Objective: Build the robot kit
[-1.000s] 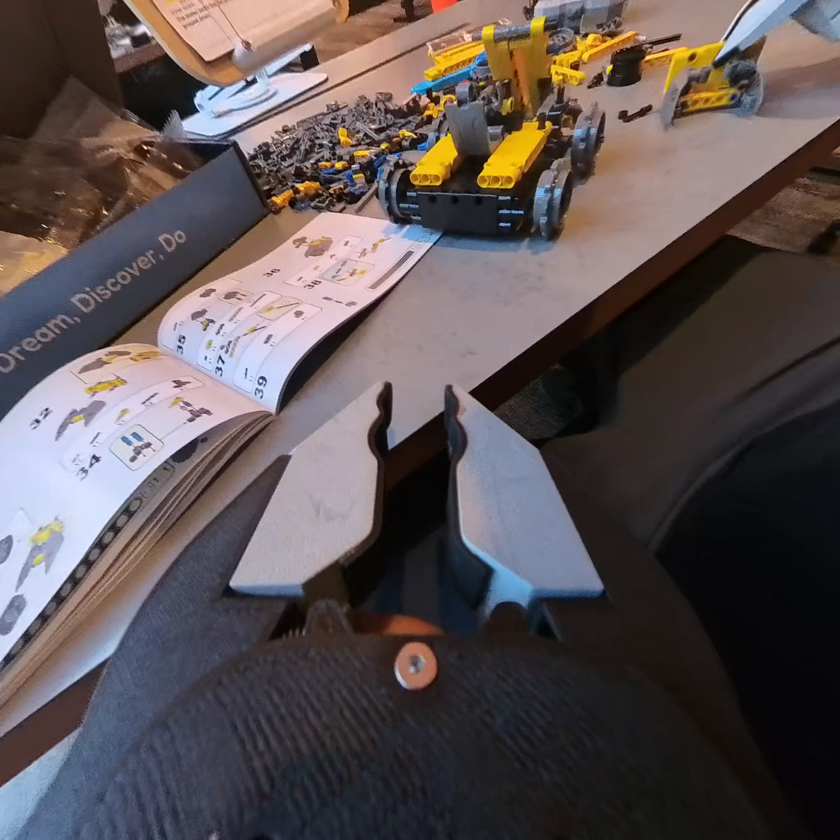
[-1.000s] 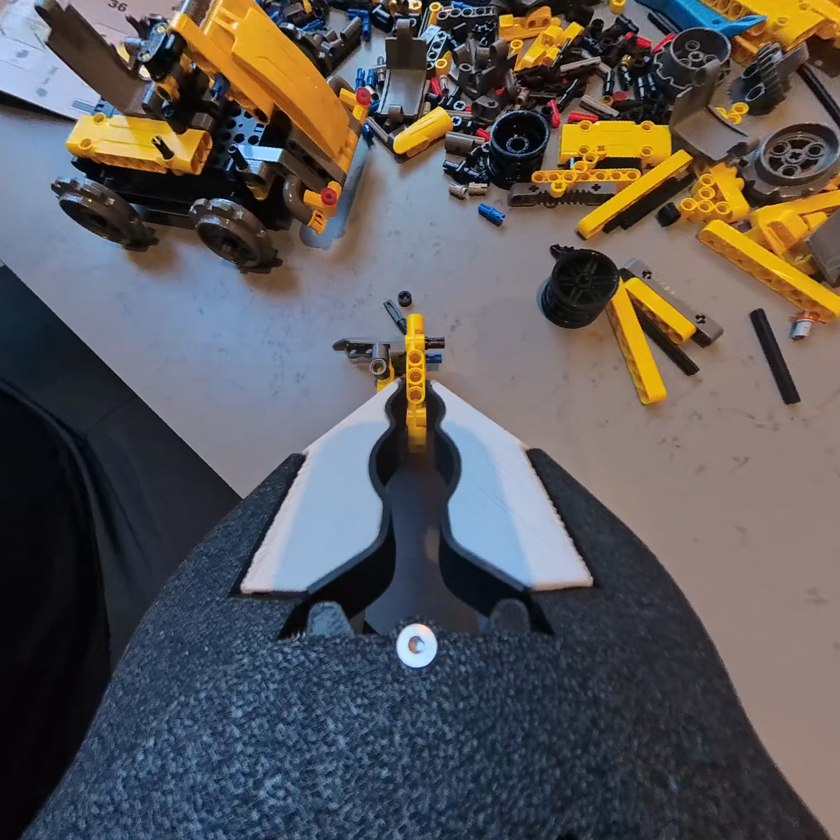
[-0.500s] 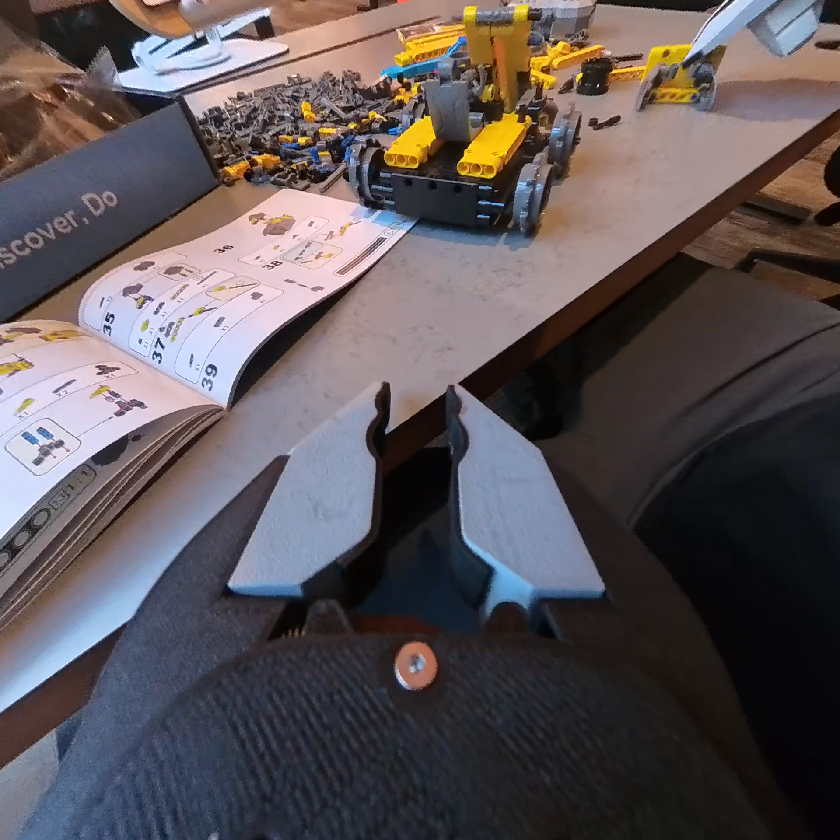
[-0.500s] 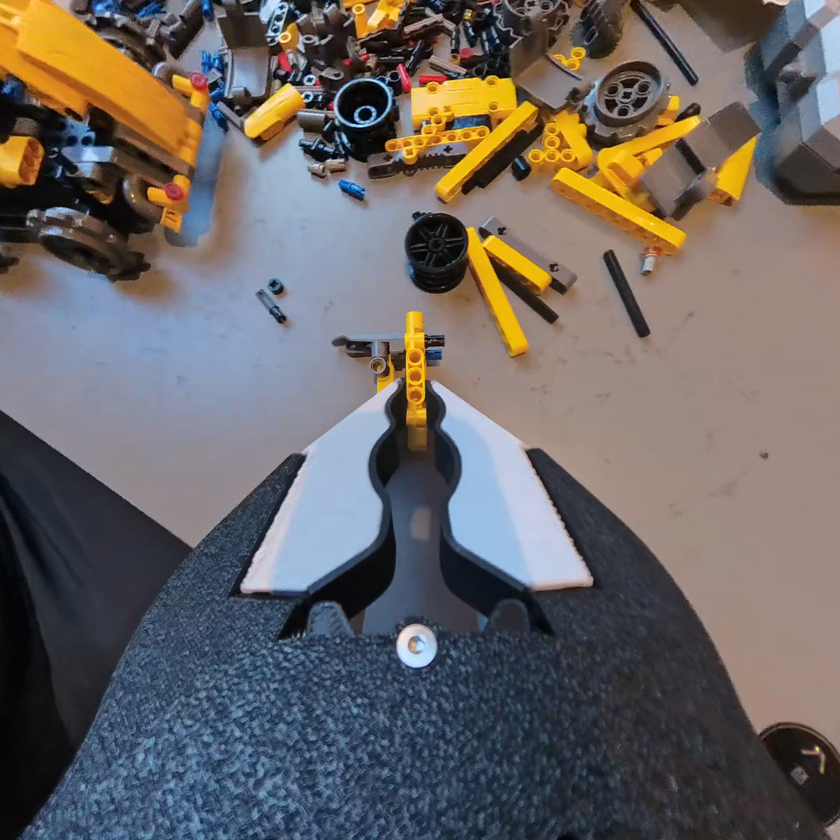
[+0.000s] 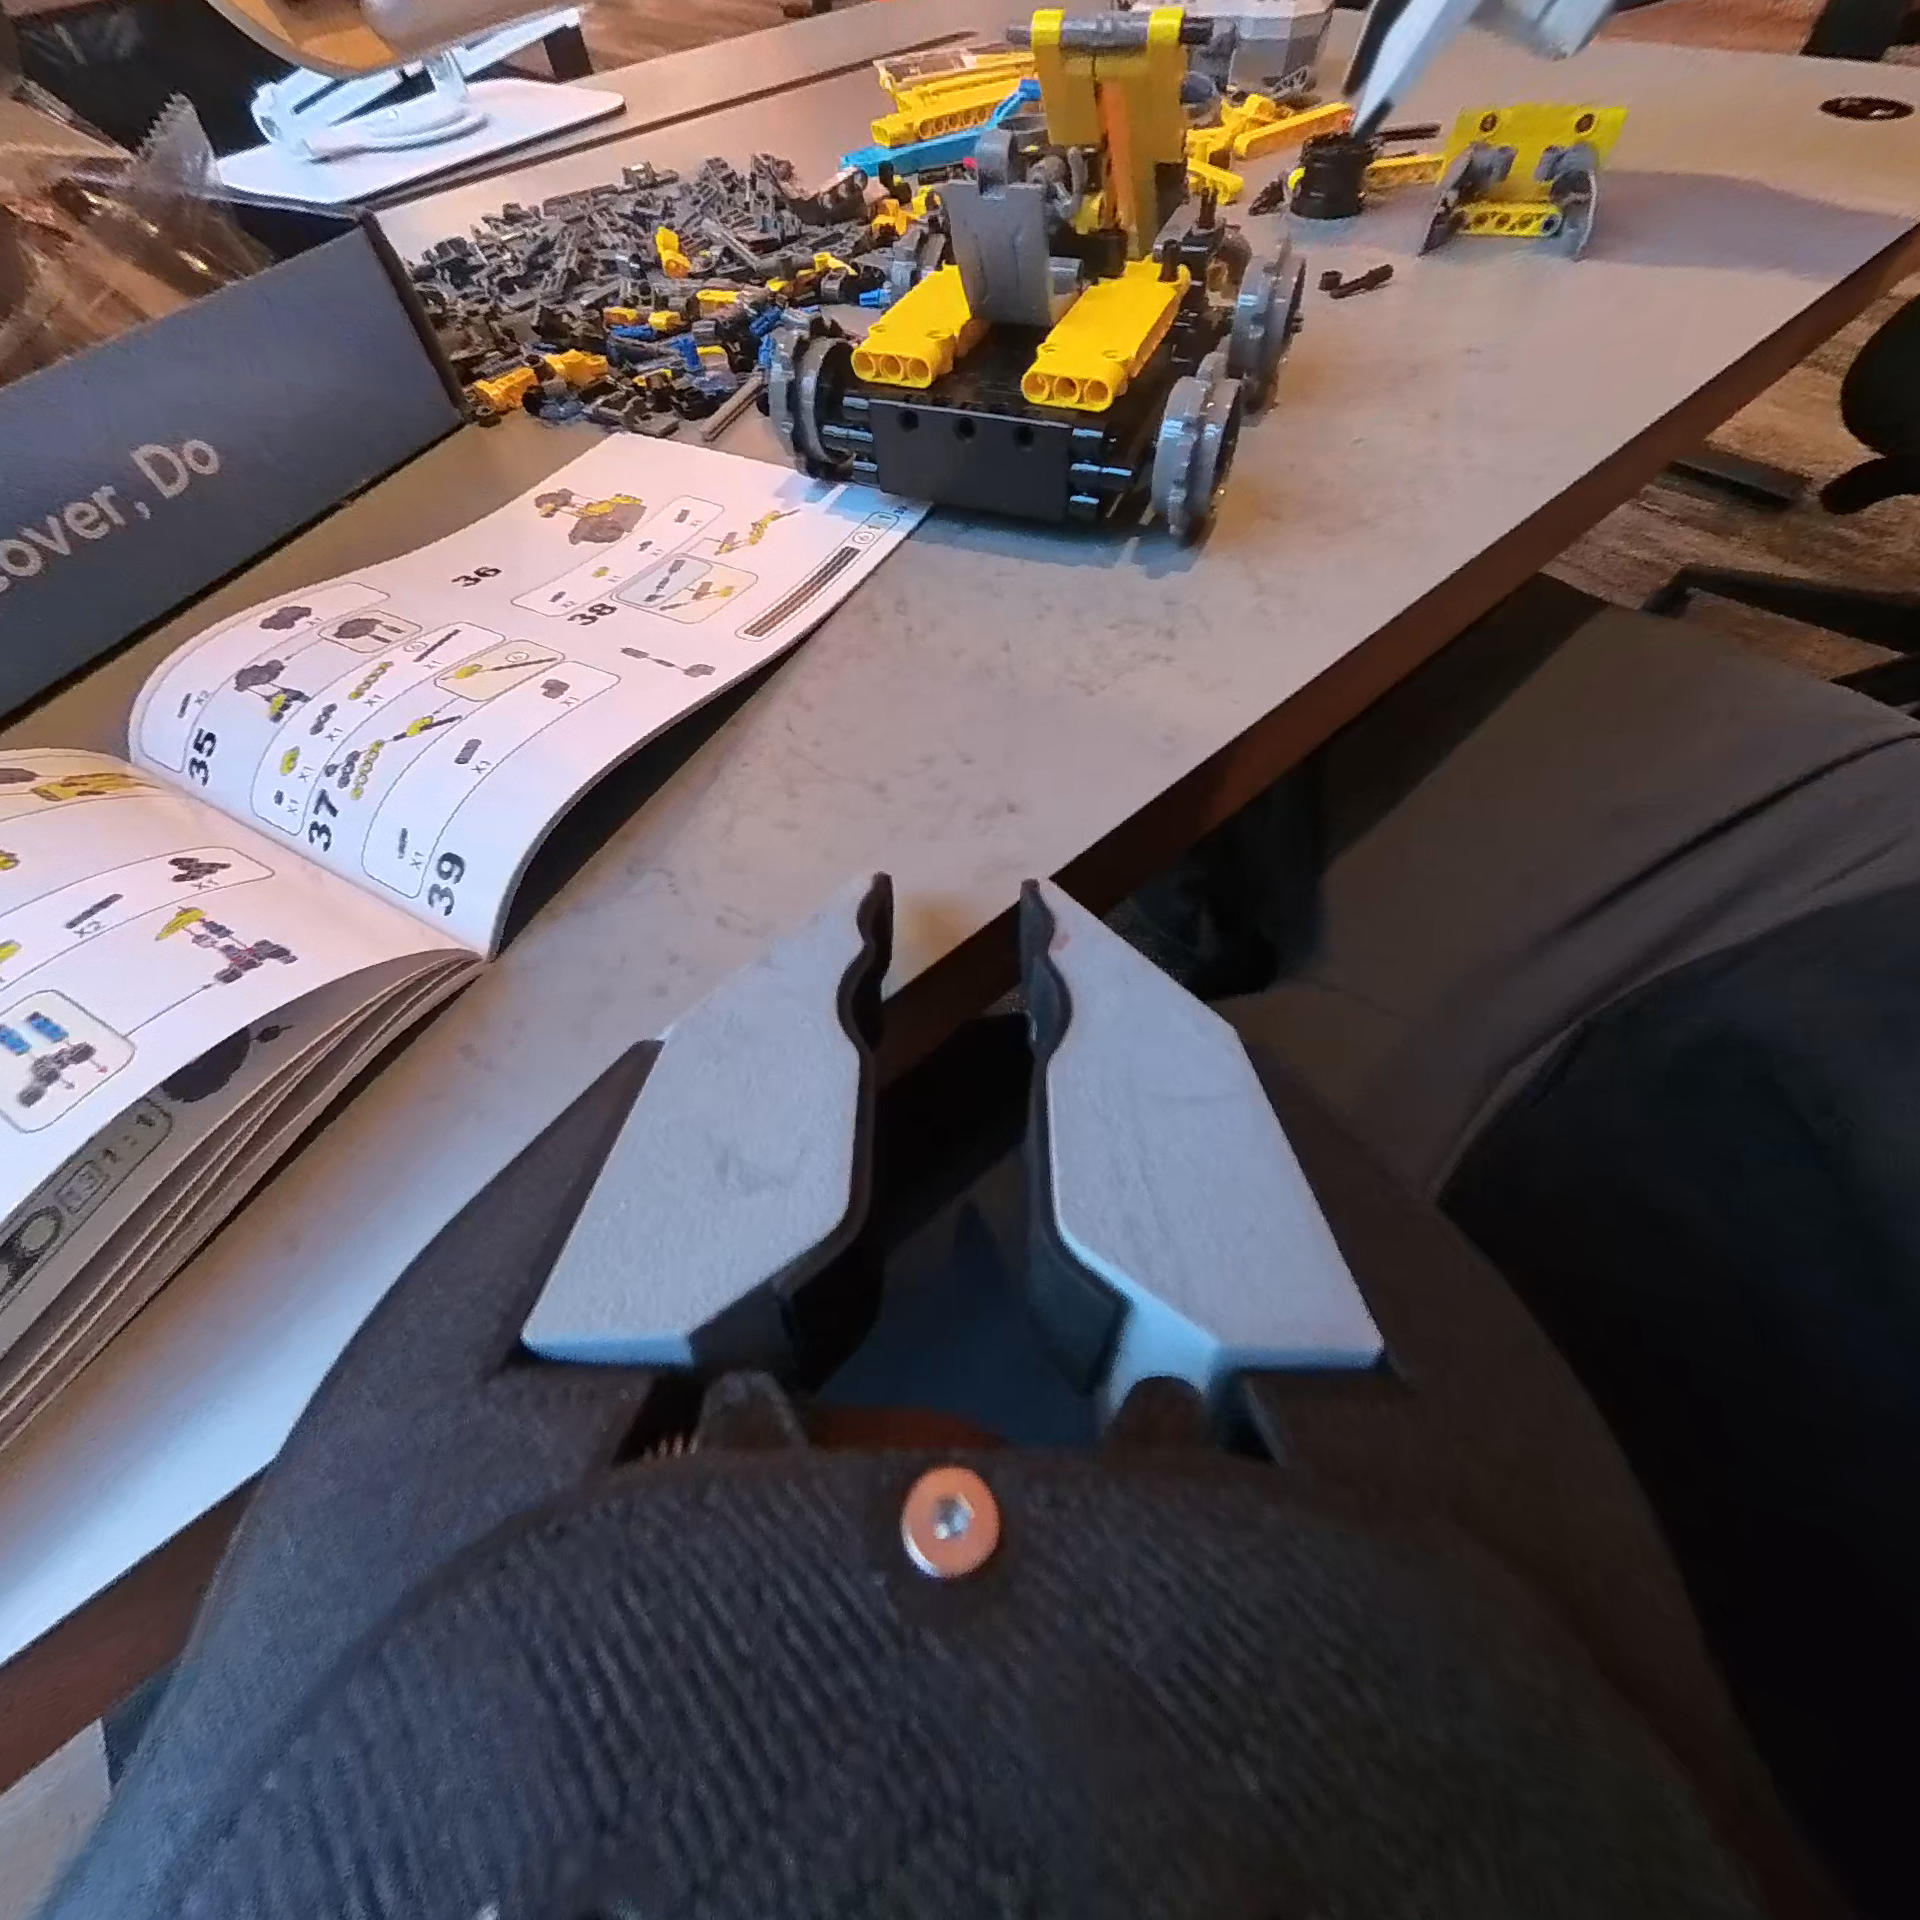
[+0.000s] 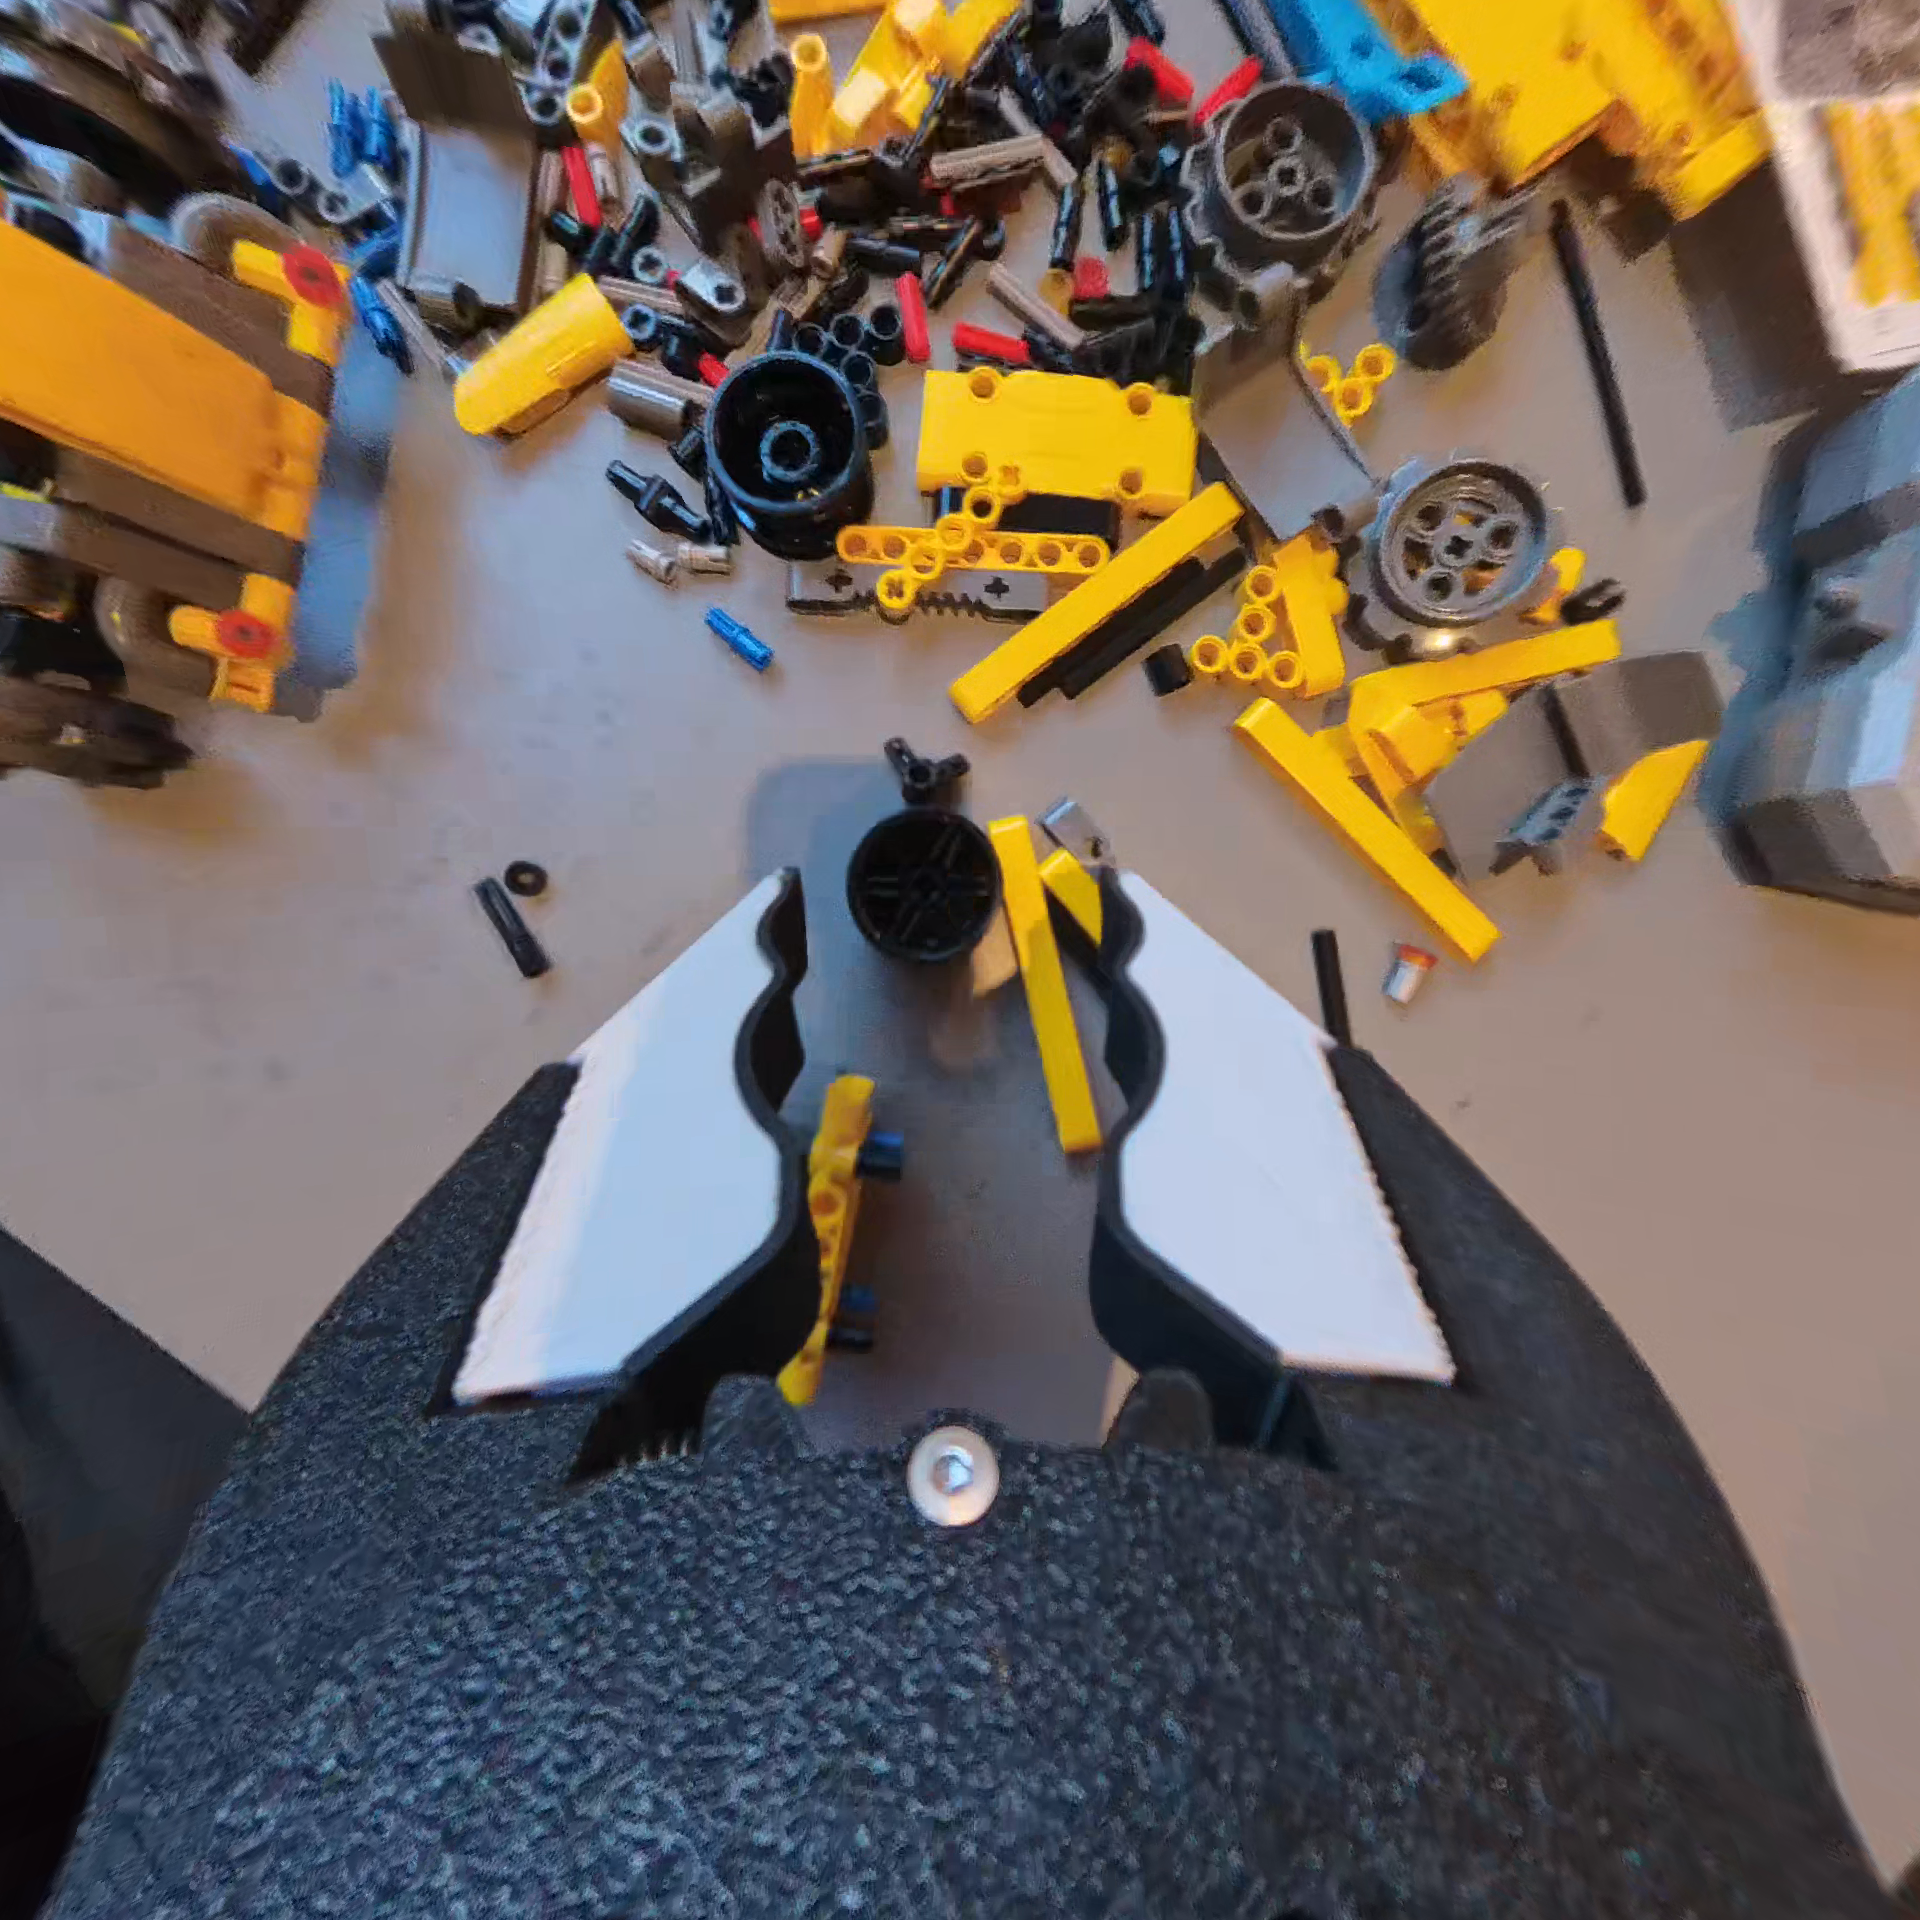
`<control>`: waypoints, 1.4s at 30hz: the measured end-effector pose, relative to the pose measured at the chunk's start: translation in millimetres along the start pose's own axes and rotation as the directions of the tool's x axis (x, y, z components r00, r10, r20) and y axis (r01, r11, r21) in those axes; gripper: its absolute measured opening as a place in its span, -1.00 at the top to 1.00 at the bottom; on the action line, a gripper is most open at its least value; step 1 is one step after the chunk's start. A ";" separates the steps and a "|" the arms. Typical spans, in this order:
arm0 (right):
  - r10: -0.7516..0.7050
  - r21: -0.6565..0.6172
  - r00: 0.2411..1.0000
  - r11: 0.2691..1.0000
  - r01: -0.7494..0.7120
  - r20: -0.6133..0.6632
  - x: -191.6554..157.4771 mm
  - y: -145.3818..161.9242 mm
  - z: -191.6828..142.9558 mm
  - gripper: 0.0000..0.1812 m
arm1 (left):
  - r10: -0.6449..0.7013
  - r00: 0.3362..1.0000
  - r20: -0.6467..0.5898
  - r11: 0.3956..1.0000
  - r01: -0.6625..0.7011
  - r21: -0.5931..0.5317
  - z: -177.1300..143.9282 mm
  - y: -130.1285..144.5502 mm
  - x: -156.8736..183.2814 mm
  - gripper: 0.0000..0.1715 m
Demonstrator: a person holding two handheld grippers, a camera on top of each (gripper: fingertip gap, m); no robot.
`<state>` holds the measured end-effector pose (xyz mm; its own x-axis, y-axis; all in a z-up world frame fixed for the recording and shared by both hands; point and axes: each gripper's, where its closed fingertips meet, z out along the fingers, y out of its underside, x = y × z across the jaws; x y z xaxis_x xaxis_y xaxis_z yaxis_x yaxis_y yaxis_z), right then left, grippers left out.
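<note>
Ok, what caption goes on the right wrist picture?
Open right gripper over a black wheel among scattered yellow building pieces.

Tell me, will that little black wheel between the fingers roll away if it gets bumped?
Probably not: the black wheel seems to lie flat, hub up. It looks small and light, so it would likely slide. The yellow beam beside it might block it.

Left gripper [image 5: 951,914]: sits low in the frame, centre-bottom of the left wrist view, pointing up-frame. Jaws parted by a narrow gap, nothing between the fingertips. Grey finger plates, black textured body behind.

Right gripper [image 6: 956,894]: centre-bottom of the right wrist view, angled downward, jaws spread wide. White finger plates with black inner pads. Same gripper appears blurred at the upper right of the left wrist view [image 5: 1455,31].
</note>
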<state>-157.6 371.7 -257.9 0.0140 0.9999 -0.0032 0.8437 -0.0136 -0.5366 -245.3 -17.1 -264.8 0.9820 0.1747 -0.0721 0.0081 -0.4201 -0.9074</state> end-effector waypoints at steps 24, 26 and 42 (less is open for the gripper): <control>-0.078 -0.057 0.994 0.995 0.082 0.073 -59.3 -6.9 13.3 0.57 | -0.087 0.995 -0.057 0.995 0.090 0.048 -9.2 -5.1 -3.0 0.73; -0.077 -0.026 0.996 0.997 0.078 0.055 -61.8 -9.7 9.0 0.51 | -0.093 0.994 -0.061 0.994 0.096 0.045 -8.8 -4.8 -2.8 0.73; 0.032 0.432 0.999 0.901 -0.039 0.022 -91.3 -34.8 -31.3 0.44 | -0.109 0.991 -0.077 0.993 0.111 0.030 -5.2 -2.9 -1.0 0.73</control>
<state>-171.5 280.7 -212.5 0.0295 0.9988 -0.0394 0.5278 -0.0490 -0.8480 -245.3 -20.6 -259.9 0.9868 0.1507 0.0589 0.1118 -0.3713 -0.9218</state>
